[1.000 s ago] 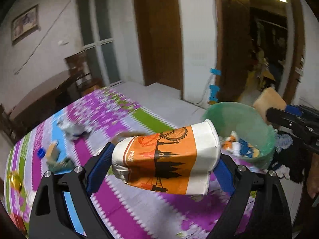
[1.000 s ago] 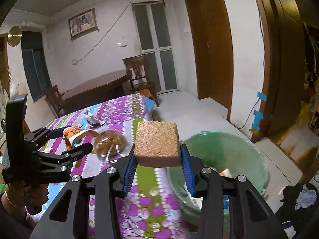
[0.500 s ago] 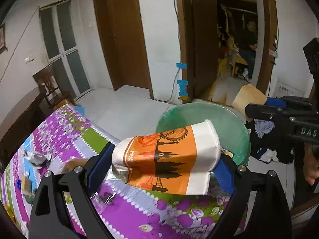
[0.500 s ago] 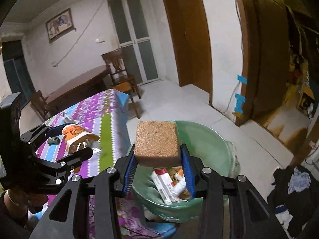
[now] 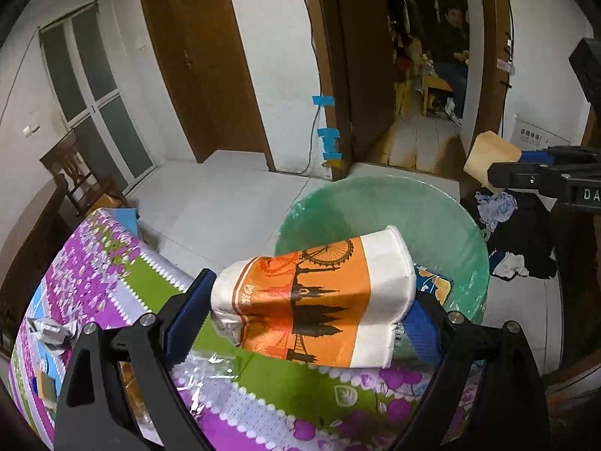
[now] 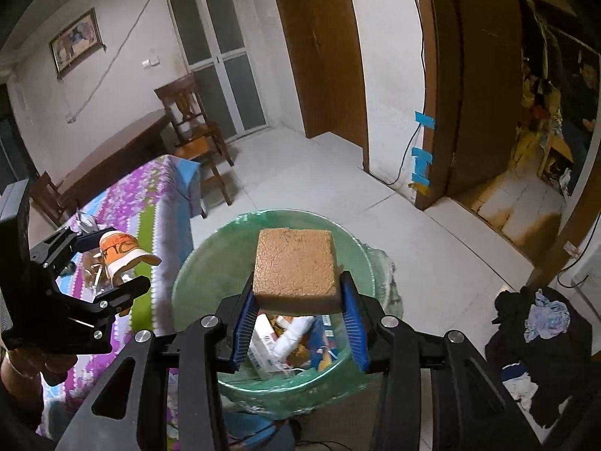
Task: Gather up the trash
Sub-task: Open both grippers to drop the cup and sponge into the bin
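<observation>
Right wrist view shows my right gripper pinching a brown sponge block between its blue pads, held directly above the green-lined trash bin, which already contains cartons and wrappers. To release cleanly, I judge the fingers should be spread while the block is centred over the opening, not near the rim, so it drops onto the existing trash. Left wrist view shows my left gripper clamped on a crushed orange-and-white paper cup, lying sideways between the pads; it hangs over the table edge and the near rim of the bin. I would carry it further over the opening before letting go, since from here it may strike the rim. Crumpled clear plastic and a foil wrapper lie on the floral tablecloth. Dark clothing lies on the floor beside the bin, apart from the drop path.
</observation>
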Motion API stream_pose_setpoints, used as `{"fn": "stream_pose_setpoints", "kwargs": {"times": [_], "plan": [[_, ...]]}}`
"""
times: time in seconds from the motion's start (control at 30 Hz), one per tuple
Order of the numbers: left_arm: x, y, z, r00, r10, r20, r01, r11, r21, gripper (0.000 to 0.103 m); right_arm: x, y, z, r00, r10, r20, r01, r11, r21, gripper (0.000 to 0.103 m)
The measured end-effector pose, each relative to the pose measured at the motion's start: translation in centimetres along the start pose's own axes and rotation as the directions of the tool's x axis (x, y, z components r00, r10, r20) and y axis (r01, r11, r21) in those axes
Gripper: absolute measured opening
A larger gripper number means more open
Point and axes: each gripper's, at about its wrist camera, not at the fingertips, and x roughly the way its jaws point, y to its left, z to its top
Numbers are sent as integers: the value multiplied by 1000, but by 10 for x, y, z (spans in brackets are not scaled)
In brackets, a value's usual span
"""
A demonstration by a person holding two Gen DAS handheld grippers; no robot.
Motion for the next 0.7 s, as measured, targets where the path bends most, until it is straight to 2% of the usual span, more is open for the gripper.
{"fn": "stream_pose_setpoints", "kwargs": {"times": [0.17,0.7], "plan": [[15,-5,6,999,-35,-29,35,999,6,88,12,1,7,1000,-21,-17,21,1000,-17,44],[31,-13,13,998,-31,-48,33,999,35,88,39,9,16,998,-25,-61,23,999,-36,44]]}}
